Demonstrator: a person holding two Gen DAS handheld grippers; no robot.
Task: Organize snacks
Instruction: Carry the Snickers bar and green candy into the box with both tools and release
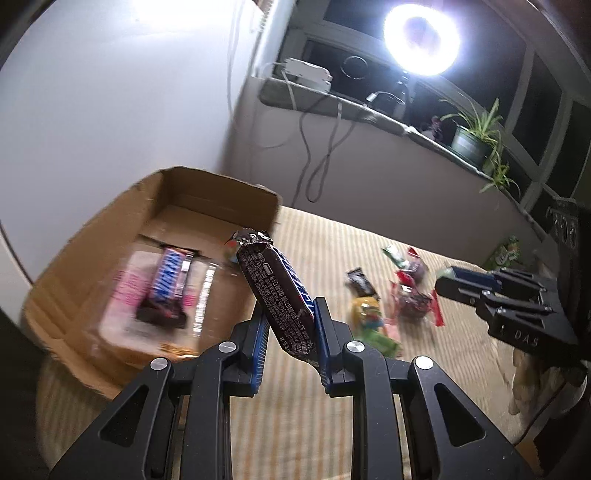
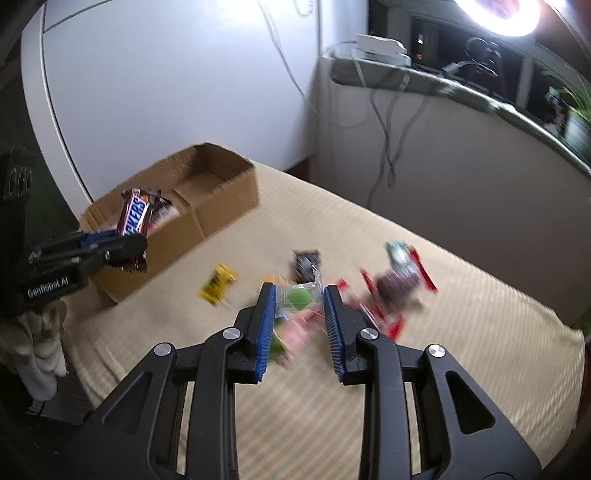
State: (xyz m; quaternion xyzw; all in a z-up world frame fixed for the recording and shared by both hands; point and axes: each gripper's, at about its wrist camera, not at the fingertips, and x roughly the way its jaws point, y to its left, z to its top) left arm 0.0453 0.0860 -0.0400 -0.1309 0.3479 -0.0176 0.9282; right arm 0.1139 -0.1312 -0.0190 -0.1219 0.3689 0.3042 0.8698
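My left gripper point(image 1: 291, 308) is shut on a brown Snickers bar point(image 1: 273, 284), which tilts up and to the left beside the open cardboard box point(image 1: 221, 184). In the box a second Snickers bar point(image 1: 168, 284) lies on a pink packet point(image 1: 122, 295). My right gripper point(image 2: 300, 306) is shut on a clear wrapper with a green candy point(image 2: 298, 298), above the loose snacks. In the right wrist view the left gripper point(image 2: 129, 245) holds its Snickers bar point(image 2: 135, 218) in front of the box point(image 2: 221, 195).
Loose snacks lie on the beige striped cover point(image 2: 424, 369): a yellow packet point(image 2: 218, 284), a dark packet point(image 2: 306, 260) and red-edged packets point(image 2: 397, 284). A white wall stands behind the box. Cables point(image 1: 317, 158) hang from a sill with a ring light point(image 1: 421, 35) and a plant point(image 1: 472, 136).
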